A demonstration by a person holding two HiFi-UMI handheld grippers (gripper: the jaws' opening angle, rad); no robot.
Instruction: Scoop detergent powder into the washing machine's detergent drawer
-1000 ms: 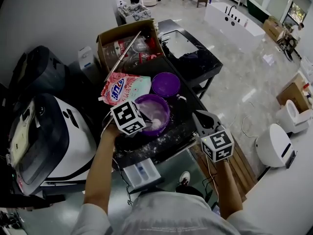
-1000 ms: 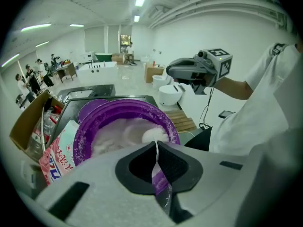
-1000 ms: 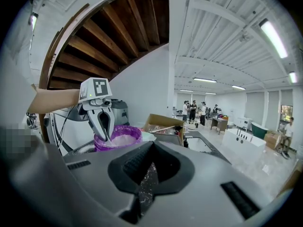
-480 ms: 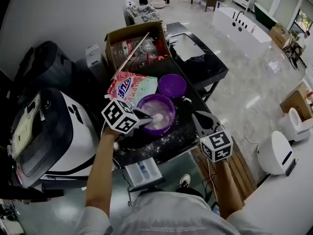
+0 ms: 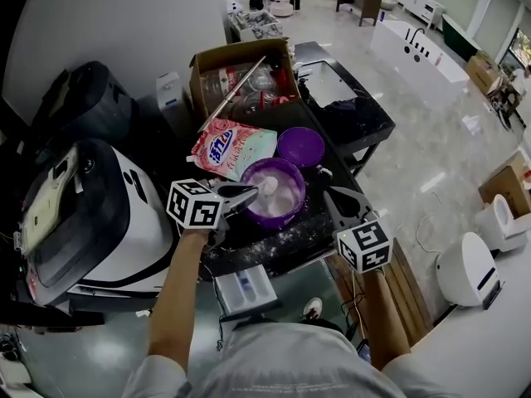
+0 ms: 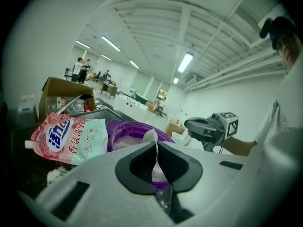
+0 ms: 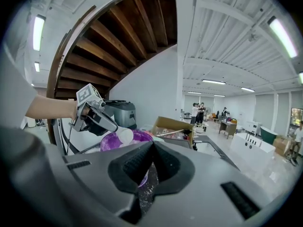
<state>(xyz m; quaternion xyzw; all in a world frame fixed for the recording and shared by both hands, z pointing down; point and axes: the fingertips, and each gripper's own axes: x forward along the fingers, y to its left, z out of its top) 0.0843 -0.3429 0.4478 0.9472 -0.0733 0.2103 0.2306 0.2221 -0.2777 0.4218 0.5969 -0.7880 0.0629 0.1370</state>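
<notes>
Jaws on the left gripper [image 5: 247,196] pinch the light scoop [image 5: 267,186] by its thin handle over the purple bowl [image 5: 292,214]. It's possibly loaded with loose, spill-prone powder. Right gripper [image 5: 338,204] jaws are closed and empty.

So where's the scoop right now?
In the head view the scoop sits near centre, clamped in the left gripper, its head over the purple bowl, beside the pink detergent bag.

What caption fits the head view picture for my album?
Left hand-held gripper holds a white detergent scoop over the purple tub.
</notes>
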